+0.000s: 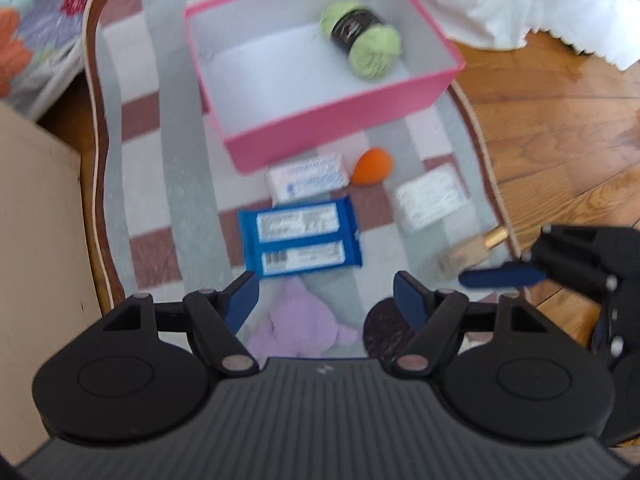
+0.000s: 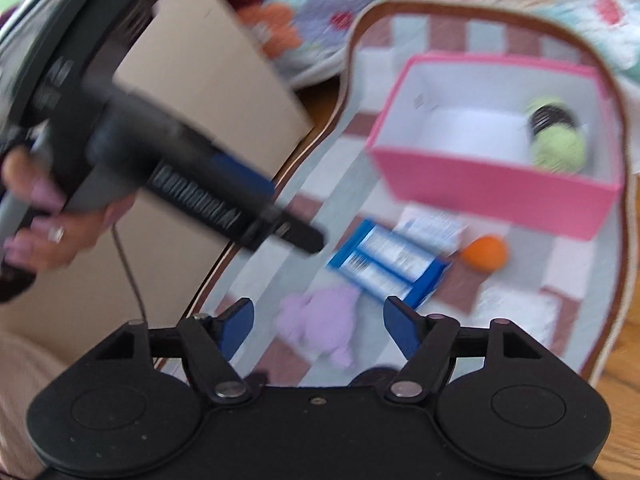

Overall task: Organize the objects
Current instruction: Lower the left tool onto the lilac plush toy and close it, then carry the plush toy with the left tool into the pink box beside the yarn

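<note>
A striped pink, grey and white cushioned seat (image 1: pixel 176 184) with a brown wooden rim fills the left wrist view, wooden floor (image 1: pixel 560 120) at right, a flowered quilt (image 1: pixel 36 20) in the upper left corner. Upper centre, an open pink cardboard box (image 1: pixel 320 128) with a white inside holds a light green yarn ball with a black band (image 1: pixel 360 38) toward its right end. Just below the box lie a white paper-wrapped bar (image 1: pixel 306 178) and an orange egg-shaped sponge (image 1: pixel 372 166), a white packet (image 1: pixel 432 196) to the right, a blue wrapped packet with white labels (image 1: pixel 300 240) at centre. The left gripper (image 1: pixel 326 298) hangs with its blue-padded jaws spread apart, nothing between them, a lilac knitted soft toy (image 1: pixel 298 320) lying below the gap. The right gripper's blue fingertip (image 1: pixel 502 274) pokes in from the right edge. Over to the right wrist view, all blurred: the right gripper (image 2: pixel 318 326) stands wide, empty, above the lilac toy (image 2: pixel 320 324). The blue packet (image 2: pixel 386 268) sits centre, the orange sponge (image 2: pixel 484 254) right of it, the pink box (image 2: pixel 492 196) upper right with the yarn (image 2: pixel 558 148) inside. Upper left, a hand (image 2: pixel 44 216) grips the left gripper's handle before a tan cardboard box (image 2: pixel 208 92).
</note>
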`<state>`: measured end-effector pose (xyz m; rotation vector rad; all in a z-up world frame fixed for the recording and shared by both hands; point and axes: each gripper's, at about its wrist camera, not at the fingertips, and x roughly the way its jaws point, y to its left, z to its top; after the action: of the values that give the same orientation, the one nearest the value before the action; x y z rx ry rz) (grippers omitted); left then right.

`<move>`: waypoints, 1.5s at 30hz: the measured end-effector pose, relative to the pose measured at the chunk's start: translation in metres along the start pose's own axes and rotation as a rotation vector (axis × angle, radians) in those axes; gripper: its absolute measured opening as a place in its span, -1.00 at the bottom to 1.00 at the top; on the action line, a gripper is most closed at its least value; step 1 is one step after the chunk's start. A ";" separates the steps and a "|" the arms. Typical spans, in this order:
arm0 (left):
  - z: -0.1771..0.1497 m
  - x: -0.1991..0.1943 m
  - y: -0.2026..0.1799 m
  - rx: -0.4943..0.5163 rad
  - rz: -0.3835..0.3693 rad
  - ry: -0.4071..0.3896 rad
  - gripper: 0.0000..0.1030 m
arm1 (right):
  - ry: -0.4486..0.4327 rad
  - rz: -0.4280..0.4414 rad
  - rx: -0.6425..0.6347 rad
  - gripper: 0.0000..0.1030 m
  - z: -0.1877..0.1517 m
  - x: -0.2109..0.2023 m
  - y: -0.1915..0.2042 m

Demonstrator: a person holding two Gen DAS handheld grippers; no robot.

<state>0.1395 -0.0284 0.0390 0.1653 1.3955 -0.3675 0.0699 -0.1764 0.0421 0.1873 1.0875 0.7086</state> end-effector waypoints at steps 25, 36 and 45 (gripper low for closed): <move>-0.071 0.120 0.080 -0.404 -0.038 0.086 0.43 | 0.143 -0.091 -0.227 0.47 -0.039 0.155 0.016; -0.098 0.139 0.090 -0.566 -0.130 0.033 0.28 | 0.113 -0.126 -0.217 0.13 -0.046 0.178 0.006; -0.117 0.151 0.101 -0.768 -0.211 0.099 0.36 | 0.096 -0.110 -0.173 0.11 -0.053 0.179 -0.002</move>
<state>0.0856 0.0804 -0.1395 -0.6033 1.5648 0.0242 0.0736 -0.0793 -0.1171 -0.0547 1.1127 0.7137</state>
